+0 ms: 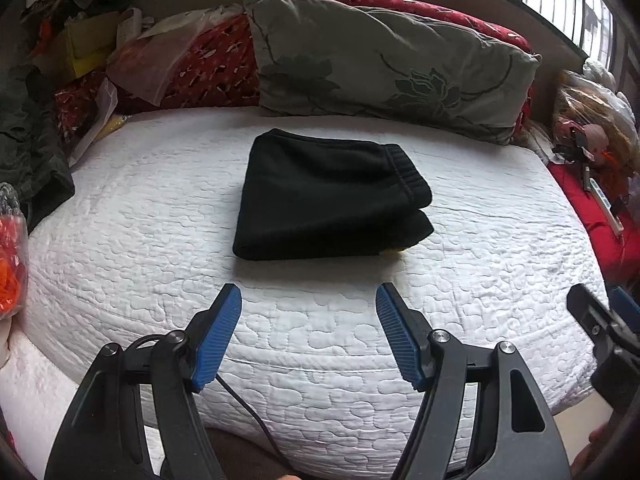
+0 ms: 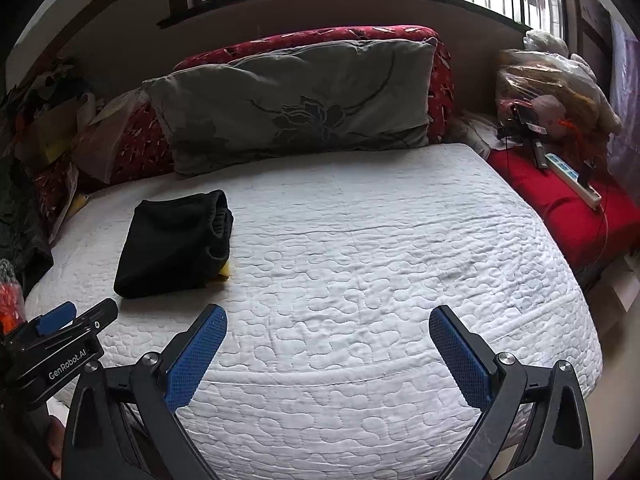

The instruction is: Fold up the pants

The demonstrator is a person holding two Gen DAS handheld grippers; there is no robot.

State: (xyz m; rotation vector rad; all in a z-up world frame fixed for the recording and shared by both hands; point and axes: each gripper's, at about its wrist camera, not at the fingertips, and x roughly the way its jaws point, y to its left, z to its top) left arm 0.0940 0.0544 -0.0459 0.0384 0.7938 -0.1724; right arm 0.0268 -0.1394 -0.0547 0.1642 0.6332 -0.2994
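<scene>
Ahead of the left gripper (image 1: 308, 300), its fingers spread and empty, the pants (image 1: 328, 200) lie folded into a compact stack mid-bed (image 1: 120, 208). From the right gripper (image 2: 328, 320), likewise released, they sit far left. Folding looks finished; next, at most, a tidy.

Folded black pants (image 1: 332, 200) on quilted bed (image 1: 160, 208), beyond spread left gripper (image 1: 308, 300)

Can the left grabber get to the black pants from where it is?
Probably yes. The left gripper is open and empty, pointing straight at the folded black pants, with only bare white quilted mattress between them. It isn't touching them yet.
</scene>
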